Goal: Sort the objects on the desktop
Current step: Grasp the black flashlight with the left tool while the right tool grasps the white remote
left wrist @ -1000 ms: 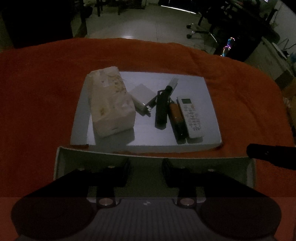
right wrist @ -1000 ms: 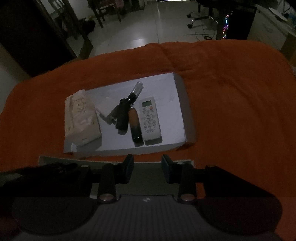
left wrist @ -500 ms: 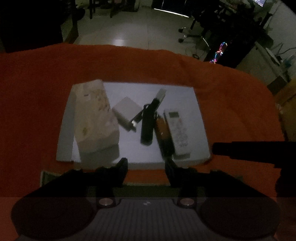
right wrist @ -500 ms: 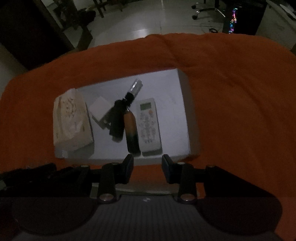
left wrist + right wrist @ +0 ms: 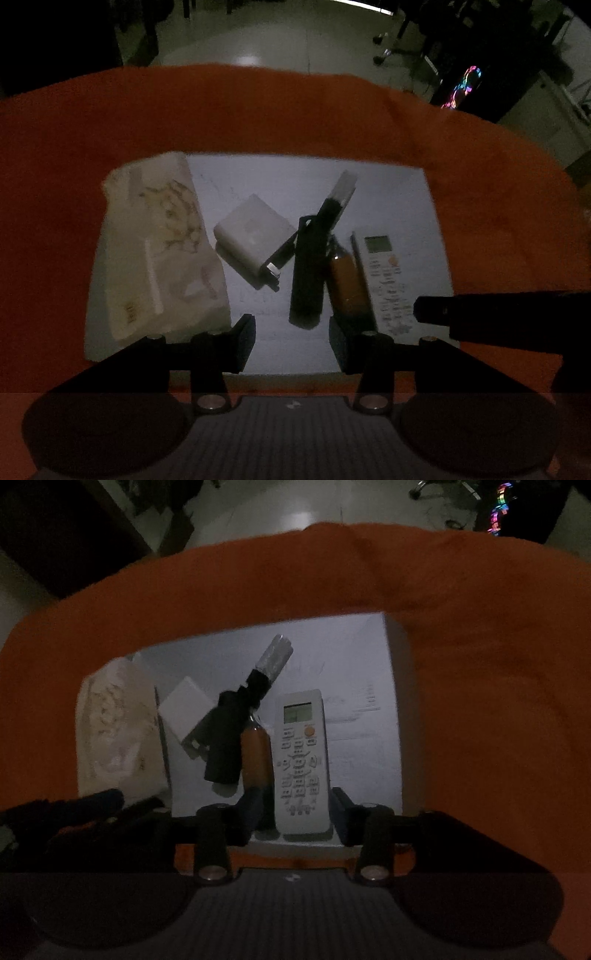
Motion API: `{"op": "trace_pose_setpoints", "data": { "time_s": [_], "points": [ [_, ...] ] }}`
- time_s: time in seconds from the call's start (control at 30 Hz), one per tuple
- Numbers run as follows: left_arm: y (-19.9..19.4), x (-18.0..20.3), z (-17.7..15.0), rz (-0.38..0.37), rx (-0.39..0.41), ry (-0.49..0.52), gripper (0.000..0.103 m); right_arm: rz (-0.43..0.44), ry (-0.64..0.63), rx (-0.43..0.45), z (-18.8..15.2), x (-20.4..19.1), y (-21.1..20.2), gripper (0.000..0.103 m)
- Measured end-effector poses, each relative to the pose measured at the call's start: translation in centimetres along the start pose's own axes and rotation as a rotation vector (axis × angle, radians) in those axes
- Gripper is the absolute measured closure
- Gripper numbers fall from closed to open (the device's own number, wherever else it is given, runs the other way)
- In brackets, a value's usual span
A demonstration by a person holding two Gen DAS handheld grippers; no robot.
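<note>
Broadly, an orange cloth covers the whole table and fills most of both views. On it lies a flat white board that carries every item. At the board's left side sits the largest item, a cream tissue pack with a faint printed pattern, running from far to near. Right of it, toward the middle, a white charger block lies at an angle, with a metal-ended plug at its near corner. A black cylindrical tool lies next, crossed at its far end by a slim bottle with a clear cap. An amber bottle lies just beside the black tool on its right, touching or nearly touching the white remote control, which points far to near along the board's right half.

The left gripper hangs over the board's near edge, with its jaws partly apart after opening a little, nothing between them; the black tool's near end lies just beyond the gap. The right gripper has just been opening, and its jaws stand either side of the remote's near end without pressing on it.
</note>
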State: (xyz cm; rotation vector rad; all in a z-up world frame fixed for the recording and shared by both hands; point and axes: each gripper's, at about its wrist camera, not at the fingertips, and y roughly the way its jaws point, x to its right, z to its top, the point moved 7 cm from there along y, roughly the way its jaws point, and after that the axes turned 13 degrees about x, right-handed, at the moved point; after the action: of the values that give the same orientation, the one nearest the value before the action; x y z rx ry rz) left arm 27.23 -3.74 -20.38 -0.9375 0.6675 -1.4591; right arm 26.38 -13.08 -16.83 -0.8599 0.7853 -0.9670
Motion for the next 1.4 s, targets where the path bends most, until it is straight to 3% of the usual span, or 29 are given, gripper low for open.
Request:
{"op": "trace_pose_setpoints", "data": {
  "time_s": [0.3, 0.6, 1.13, 1.4],
  "points": [
    [4.7, -0.6, -0.2, 0.054, -0.067, -0.003, 0.063, -0.017, 0.008, -0.058, 0.1, 1.3, 5.2, 0.054],
    [6.1, -0.2, 0.1, 0.035, -0.098, -0.025, 0.063, -0.01, -0.01, -0.086, 0.5, 0.5, 7.7, 0.052],
    [7.1, 3.0, -0.4, -0.01, -0.129, 0.023, 0.063, -0.1, -0.085, -0.044, -0.1, 1.8, 7.6, 0.052],
    [8.0, 2.5, -0.8, -0.006, -0.194, -0.049, 0.063, -0.092, -0.044, -0.061, -0.4, 3.8, 6.9, 0.054]
  ]
}}
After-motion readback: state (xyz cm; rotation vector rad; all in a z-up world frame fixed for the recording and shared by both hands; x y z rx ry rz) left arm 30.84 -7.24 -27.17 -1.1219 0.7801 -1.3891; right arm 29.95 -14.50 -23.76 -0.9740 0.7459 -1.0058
